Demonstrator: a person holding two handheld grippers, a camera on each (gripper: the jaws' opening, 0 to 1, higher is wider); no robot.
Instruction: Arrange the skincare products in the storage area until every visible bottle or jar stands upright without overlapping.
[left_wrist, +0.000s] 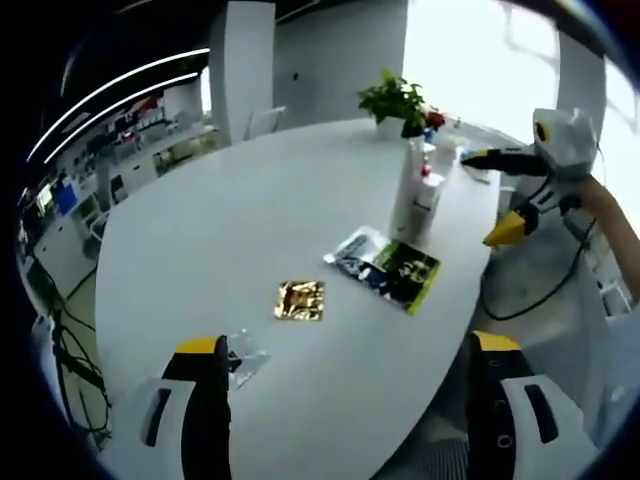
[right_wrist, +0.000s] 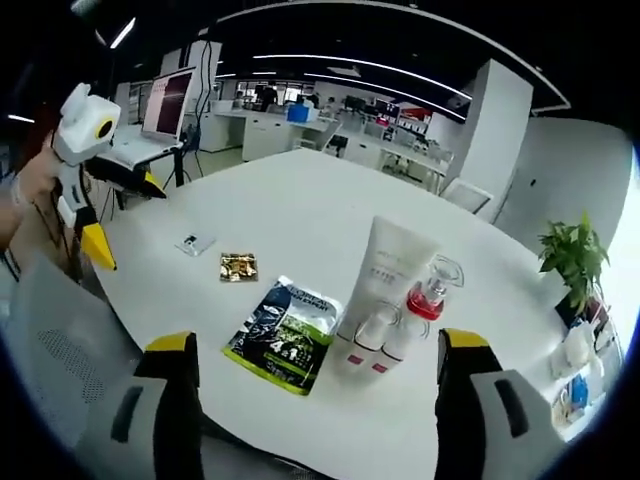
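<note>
The skincare products stand together on the white table (right_wrist: 300, 200), near its edge. In the right gripper view a tall white tube (right_wrist: 388, 268) stands upright, and just in front of it are two small bottles: one with a white cap (right_wrist: 362, 338), and one with a red collar under a clear cap (right_wrist: 418, 305). They crowd close, the small bottles touching or nearly touching the tube; I cannot tell which. In the left gripper view the same cluster sits far across the table, the tube (left_wrist: 408, 190) upright with a small bottle (left_wrist: 428, 200) beside it.

Just beside the bottles lies a flat green and black sachet (right_wrist: 285, 333), seen also in the left gripper view (left_wrist: 385, 268). Further along lies a small gold packet (right_wrist: 238, 266), seen too at (left_wrist: 300, 300), and beyond that a small clear packet (right_wrist: 195, 243), which in the left gripper view lies close to the left jaw (left_wrist: 243, 358).

The right gripper (right_wrist: 315, 365) hovers at the table edge with jaws spread wide, holding nothing; the bottles stand between and ahead of them. The left gripper (left_wrist: 345, 375) is likewise spread wide and empty. Each shows in the other's view, held in a hand off the table edge: the right gripper (left_wrist: 500, 195) and the left gripper (right_wrist: 125, 215), both with jaws apart.

A potted plant (right_wrist: 575, 260) stands at the table's far end, also at (left_wrist: 398, 103). Office desks fill the room behind.
</note>
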